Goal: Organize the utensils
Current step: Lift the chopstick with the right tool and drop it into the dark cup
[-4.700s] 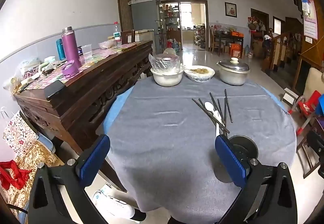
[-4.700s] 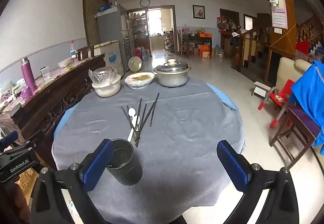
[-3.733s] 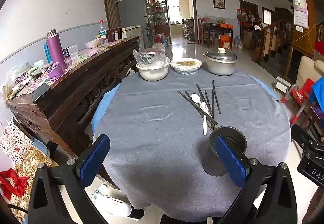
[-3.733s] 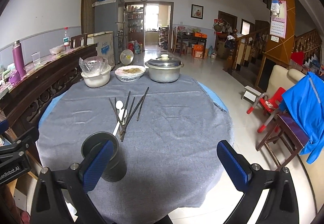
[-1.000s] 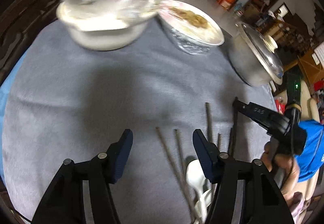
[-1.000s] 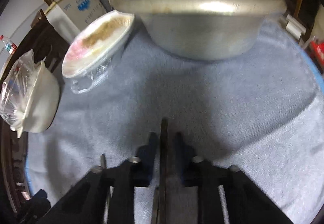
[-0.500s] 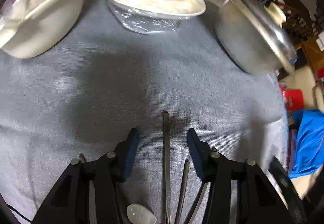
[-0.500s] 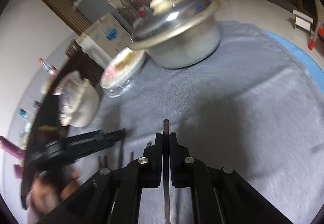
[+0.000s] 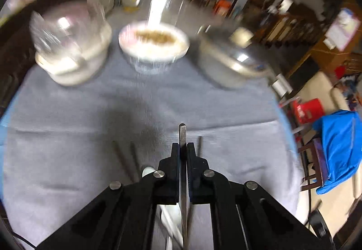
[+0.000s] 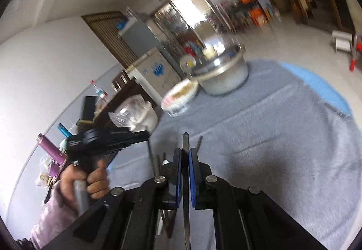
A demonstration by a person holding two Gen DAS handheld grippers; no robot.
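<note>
In the left wrist view my left gripper (image 9: pixel 183 148) has its jaws closing, and the pads press on a dark chopstick (image 9: pixel 182 131) that sticks out ahead of them, above the grey tablecloth (image 9: pixel 67 137). Other chopsticks (image 9: pixel 118 152) and a white spoon (image 9: pixel 148 170) lie just below and to the left. My right gripper (image 10: pixel 185 155) is shut on a second chopstick (image 10: pixel 185 139). The right wrist view also has the left gripper (image 10: pixel 138 137) at the left, held by a hand (image 10: pixel 90 180), with its chopstick (image 10: pixel 149 152) hanging down. Loose chopsticks (image 10: pixel 199 140) lie under it.
At the table's far side stand a white bowl under plastic (image 9: pixel 72 55), a wrapped bowl of food (image 9: pixel 153 44) and a lidded metal pot (image 9: pixel 228 60). A dark wooden sideboard (image 10: pixel 126 91) with a purple flask (image 10: pixel 48 148) runs along the left. Chairs with blue cloth (image 9: pixel 339 143) stand right.
The left gripper has shut on a chopstick and lifted it off the cloth. The right gripper, still shut on its chopstick, has risen and pulled back from the pot.
</note>
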